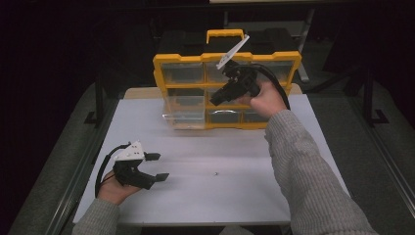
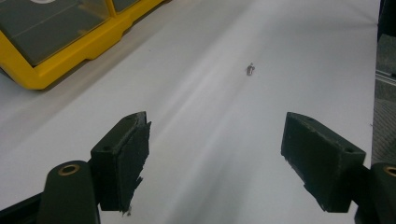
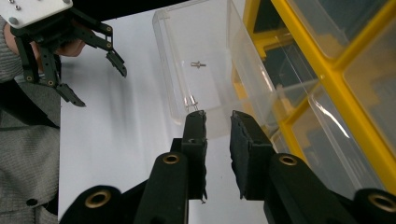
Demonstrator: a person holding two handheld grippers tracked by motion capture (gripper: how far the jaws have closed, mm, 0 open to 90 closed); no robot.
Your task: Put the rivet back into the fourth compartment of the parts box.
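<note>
A yellow organiser case (image 1: 161,73) stands upright at the back of the white table, with a clear drawer (image 1: 183,116) pulled out at its lower left. In the right gripper view two small screws lie in that drawer (image 3: 163,56): one (image 3: 198,65) mid-floor, one (image 3: 192,101) just beyond my jaw tips. My right gripper (image 1: 215,99) hangs above the drawer, and its jaws (image 3: 218,116) stand slightly apart with nothing between them. My left gripper (image 1: 160,167) rests low near the table's front left, open wide and empty (image 2: 215,135). A lone screw (image 1: 216,173) (image 2: 250,69) lies on the table ahead of it.
The white table (image 1: 244,196) has bare surface between the case and the front edge. The case's yellow corner (image 2: 56,70) sits to the left in the left gripper view. Dark floor and frame rails flank the table on both sides.
</note>
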